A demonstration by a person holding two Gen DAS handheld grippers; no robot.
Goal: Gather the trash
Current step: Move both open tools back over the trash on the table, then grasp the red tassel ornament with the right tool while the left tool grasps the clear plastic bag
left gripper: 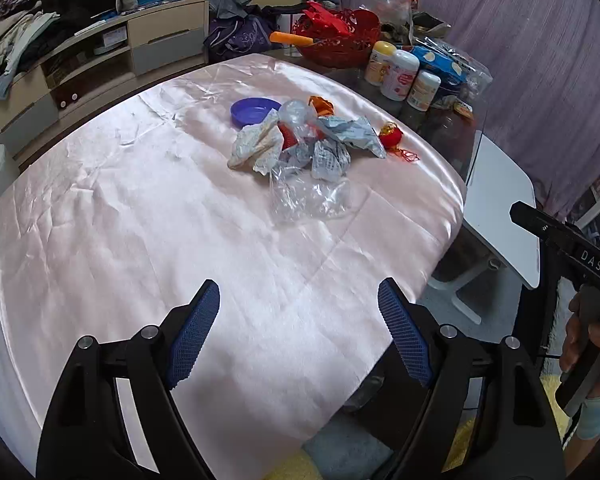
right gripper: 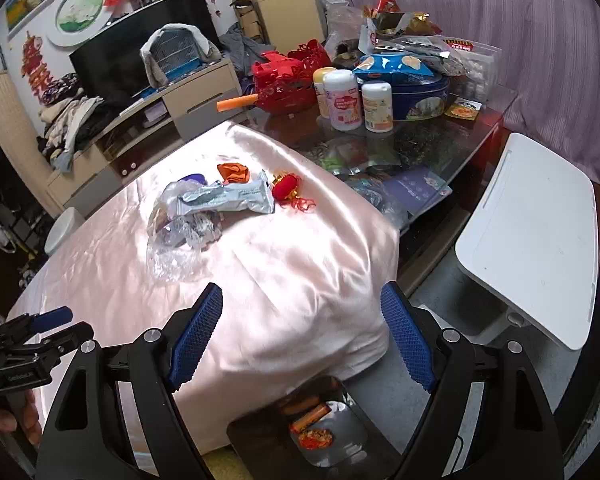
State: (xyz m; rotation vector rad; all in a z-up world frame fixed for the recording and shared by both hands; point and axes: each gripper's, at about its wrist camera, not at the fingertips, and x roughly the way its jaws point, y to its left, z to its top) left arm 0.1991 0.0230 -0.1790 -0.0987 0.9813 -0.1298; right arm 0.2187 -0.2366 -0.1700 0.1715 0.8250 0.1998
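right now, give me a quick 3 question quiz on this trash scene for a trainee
1. True or false: the left gripper holds a wrapper.
2. What lies closest to the red ornament: A the purple lid, B the silver-blue wrapper, C the white bottles?
3. What covers the table under the trash pile?

Key
1. False; both it and the right gripper are open and empty.
2. B.
3. A shiny pink cloth.

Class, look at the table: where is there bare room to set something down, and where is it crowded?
Free: the pink cloth between the trash pile and the near edge, and left of the pile. Crowded: the far end, with the white bottles, blue tin and red basket.
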